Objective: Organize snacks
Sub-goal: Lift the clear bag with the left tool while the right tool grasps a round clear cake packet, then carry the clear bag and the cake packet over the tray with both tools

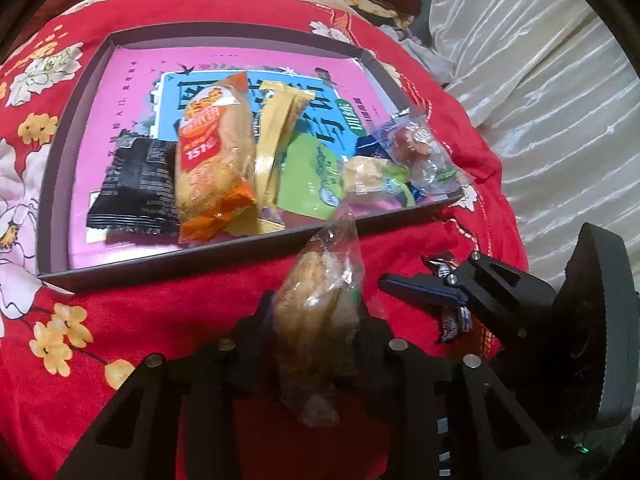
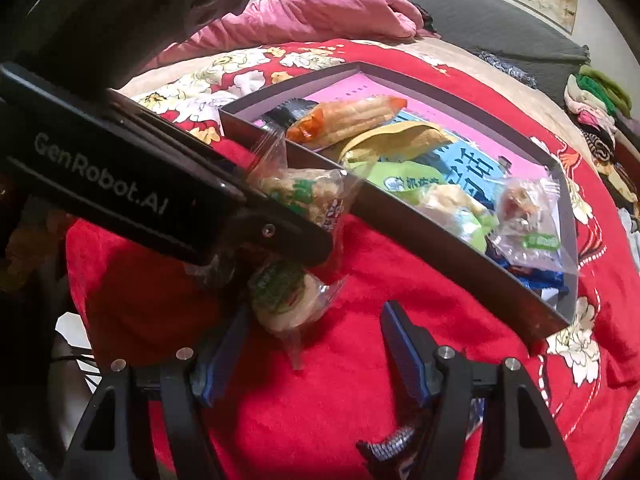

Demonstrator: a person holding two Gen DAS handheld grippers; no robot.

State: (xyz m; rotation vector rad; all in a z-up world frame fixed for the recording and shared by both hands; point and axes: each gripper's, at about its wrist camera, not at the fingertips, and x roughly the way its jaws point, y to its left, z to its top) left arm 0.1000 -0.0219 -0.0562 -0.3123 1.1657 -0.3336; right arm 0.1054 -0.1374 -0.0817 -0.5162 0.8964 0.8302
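Nearest the left wrist camera, the left gripper has its two black fingers pressed against a clear-wrapped rice cracker, which stands tilted between them with its twisted top pointing toward the box. From the right wrist view the same cracker shows green print on its wrapper and hangs just above the red blanket, close to the near wall of the box.

To the right, the right gripper has its blue-padded fingers parted about halfway with nothing between them. A round snack in a clear wrapper with a green label lies on the blanket just beside its left finger, and whether they touch cannot be told. A small dark blue and white wrapped candy lies on the blanket under that gripper's right finger.

On the blanket sits a shallow dark-walled box with a pink and blue printed bottom. Along its near edge lie a black packet toward the left corner, then a long orange-ended pastry pack, a yellow packet and a light green packet. Toward the right corner are several small clear-wrapped sweets, piled together.

A pink pillow rests beyond the far edge of the blanket.
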